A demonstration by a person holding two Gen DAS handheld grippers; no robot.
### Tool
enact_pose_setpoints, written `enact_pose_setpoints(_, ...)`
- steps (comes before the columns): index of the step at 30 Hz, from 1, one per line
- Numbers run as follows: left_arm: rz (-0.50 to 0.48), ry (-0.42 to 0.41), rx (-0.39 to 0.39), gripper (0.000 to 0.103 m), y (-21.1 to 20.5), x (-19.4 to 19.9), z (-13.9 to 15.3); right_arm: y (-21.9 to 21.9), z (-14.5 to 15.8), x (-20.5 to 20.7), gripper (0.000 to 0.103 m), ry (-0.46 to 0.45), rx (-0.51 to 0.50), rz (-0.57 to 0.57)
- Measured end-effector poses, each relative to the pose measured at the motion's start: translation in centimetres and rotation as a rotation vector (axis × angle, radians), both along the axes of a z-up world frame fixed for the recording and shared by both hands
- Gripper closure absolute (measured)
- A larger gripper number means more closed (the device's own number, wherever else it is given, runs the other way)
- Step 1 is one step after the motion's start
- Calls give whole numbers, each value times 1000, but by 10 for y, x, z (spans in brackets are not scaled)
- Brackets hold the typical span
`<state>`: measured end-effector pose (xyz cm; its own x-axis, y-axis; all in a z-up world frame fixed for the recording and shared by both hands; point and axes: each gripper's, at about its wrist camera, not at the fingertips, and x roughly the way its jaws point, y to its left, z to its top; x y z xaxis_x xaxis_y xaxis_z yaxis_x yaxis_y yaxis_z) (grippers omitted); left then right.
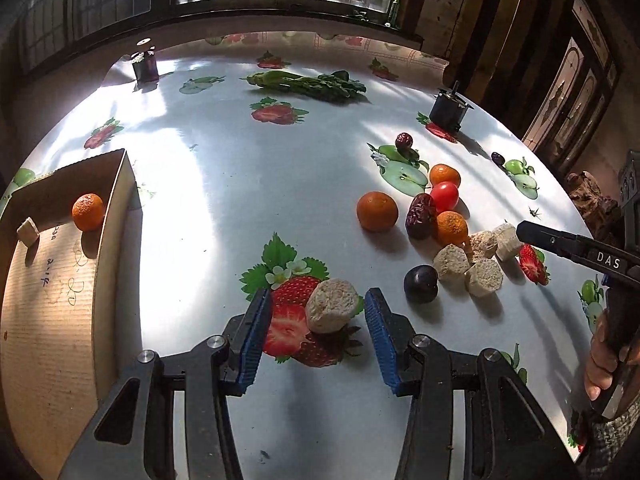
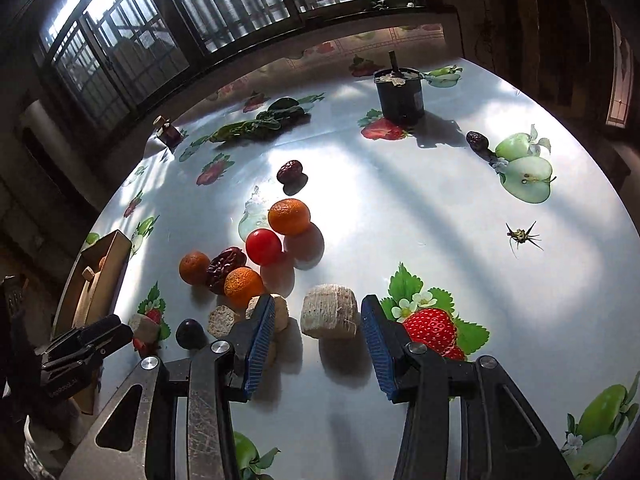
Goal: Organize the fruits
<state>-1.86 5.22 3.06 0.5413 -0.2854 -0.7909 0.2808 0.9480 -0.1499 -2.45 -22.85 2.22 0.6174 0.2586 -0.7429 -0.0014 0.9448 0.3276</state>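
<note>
**Both grippers spread over pale chunks, fruit heap between them**

The left gripper (image 1: 318, 322) is released, its blue pads standing wide on either side of a pale porous chunk (image 1: 332, 305) that lies on the table (image 1: 208, 184), on a printed strawberry; neither pad touches it. To the left, a cardboard box (image 1: 60, 280) holds one tangerine (image 1: 88, 212) against its far right wall and a small pale cube (image 1: 28, 232) beside it.

To the right sits the fruit heap: a large tangerine (image 1: 377, 211), a wrinkled red date (image 1: 420, 216) touching it on the right, a cherry tomato (image 1: 444, 197), two smaller tangerines (image 1: 445, 175) and a dark plum (image 1: 421, 283) just near of the heap. Several more pale chunks cluster beside the plum.

The right gripper (image 2: 318, 324) is likewise released, with its jaws apart around another pale cylinder (image 2: 329, 311) resting on the table, untouched on both sides. Farther off lie a lone date (image 2: 289, 171), a second date (image 2: 477, 140) near a dark cup (image 2: 400, 94), a bundle of green vegetables (image 2: 260, 123) and a small jar (image 2: 168, 132).
</note>
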Motion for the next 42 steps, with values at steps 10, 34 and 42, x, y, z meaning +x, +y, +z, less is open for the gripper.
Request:
enact_pose_setpoints(10, 8, 42, -49, 57, 4, 13, -17, 17, -16, 8, 55, 30, -86, 12)
enact_pose_setpoints(34, 70, -52, -167, 75, 64, -42, 42, 56, 41, -35, 65, -72, -108, 52)
enact_pose_setpoints(42, 233, -72, -64, 75, 165, -40, 59, 150, 66, -38, 65, -96, -38, 256)
